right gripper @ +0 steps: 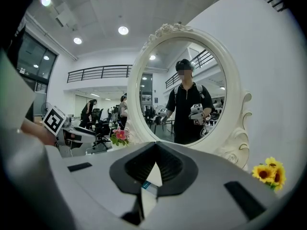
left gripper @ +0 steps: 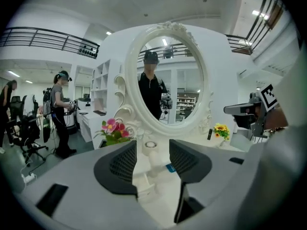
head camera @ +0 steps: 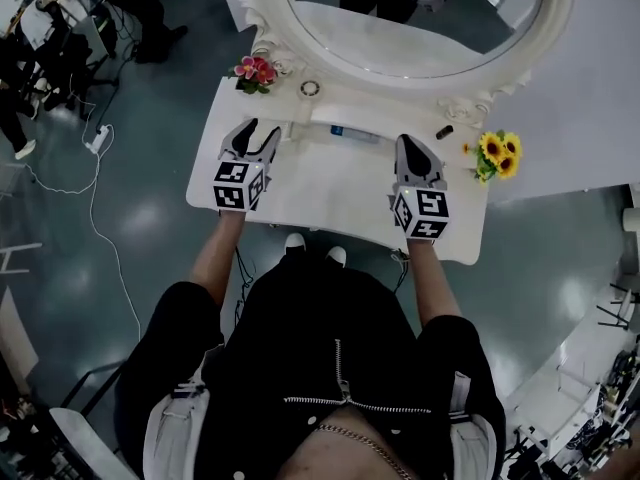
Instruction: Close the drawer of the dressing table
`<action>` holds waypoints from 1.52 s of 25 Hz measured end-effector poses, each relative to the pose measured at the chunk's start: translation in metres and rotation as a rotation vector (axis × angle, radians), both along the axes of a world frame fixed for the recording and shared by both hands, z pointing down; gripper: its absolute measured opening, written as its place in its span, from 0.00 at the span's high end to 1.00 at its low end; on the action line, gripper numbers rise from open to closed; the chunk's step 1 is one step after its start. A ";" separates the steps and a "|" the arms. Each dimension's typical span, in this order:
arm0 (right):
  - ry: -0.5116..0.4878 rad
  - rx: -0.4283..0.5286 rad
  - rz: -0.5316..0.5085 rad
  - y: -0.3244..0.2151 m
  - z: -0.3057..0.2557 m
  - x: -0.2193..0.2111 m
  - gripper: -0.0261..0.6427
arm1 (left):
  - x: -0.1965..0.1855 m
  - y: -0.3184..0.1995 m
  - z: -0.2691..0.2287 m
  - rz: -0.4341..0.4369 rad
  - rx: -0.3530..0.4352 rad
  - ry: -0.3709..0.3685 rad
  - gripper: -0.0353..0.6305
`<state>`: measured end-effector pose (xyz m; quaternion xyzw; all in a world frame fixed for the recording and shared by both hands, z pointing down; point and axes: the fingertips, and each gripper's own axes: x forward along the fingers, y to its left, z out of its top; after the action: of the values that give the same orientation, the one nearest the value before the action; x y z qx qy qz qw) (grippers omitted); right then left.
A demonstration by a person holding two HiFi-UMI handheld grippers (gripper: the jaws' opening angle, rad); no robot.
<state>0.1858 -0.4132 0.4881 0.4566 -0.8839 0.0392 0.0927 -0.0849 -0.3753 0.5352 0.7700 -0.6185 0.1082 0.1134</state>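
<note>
The white dressing table [head camera: 300, 203] carries an oval mirror [head camera: 420, 28]. Under the mirror, a shallow white drawer [head camera: 320, 128] appears pulled out over the top, with a blue-and-white item [head camera: 355, 134] in it. My left gripper [head camera: 258, 130] hovers at the drawer's left end. Its jaws stand open, and the white drawer front [left gripper: 144, 174] shows in the gap of the left gripper [left gripper: 152, 150], untouched. My right gripper [head camera: 412, 146] hangs over the right side of the table, shut and empty, its tips meeting in the right gripper view [right gripper: 155, 147].
Pink flowers [head camera: 254, 71] stand at the back left and sunflowers [head camera: 498, 154] at the back right. A small round ring-shaped thing [head camera: 310, 88] and a dark stick [head camera: 444, 131] lie near the mirror base. People, chairs and cables [head camera: 95, 218] are on the floor to the left.
</note>
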 end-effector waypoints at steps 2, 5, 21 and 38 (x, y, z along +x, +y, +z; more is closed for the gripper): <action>0.005 -0.008 -0.002 0.000 0.004 -0.002 0.96 | -0.011 0.005 0.022 -0.028 -0.046 0.021 0.62; 0.013 -0.018 -0.002 -0.001 0.008 -0.004 0.96 | -0.029 0.009 0.058 -0.081 -0.116 0.055 0.62; 0.058 -0.058 0.064 -0.002 0.022 0.009 0.96 | -0.068 0.016 0.216 -0.197 -0.450 0.156 0.63; 0.059 -0.071 0.141 -0.002 0.024 0.029 0.96 | -0.063 -0.005 0.223 -0.146 -0.478 0.097 0.79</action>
<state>0.2144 -0.4150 0.5122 0.5150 -0.8447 0.0635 0.1317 -0.1476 -0.3806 0.7583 0.6790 -0.6231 0.2058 0.3290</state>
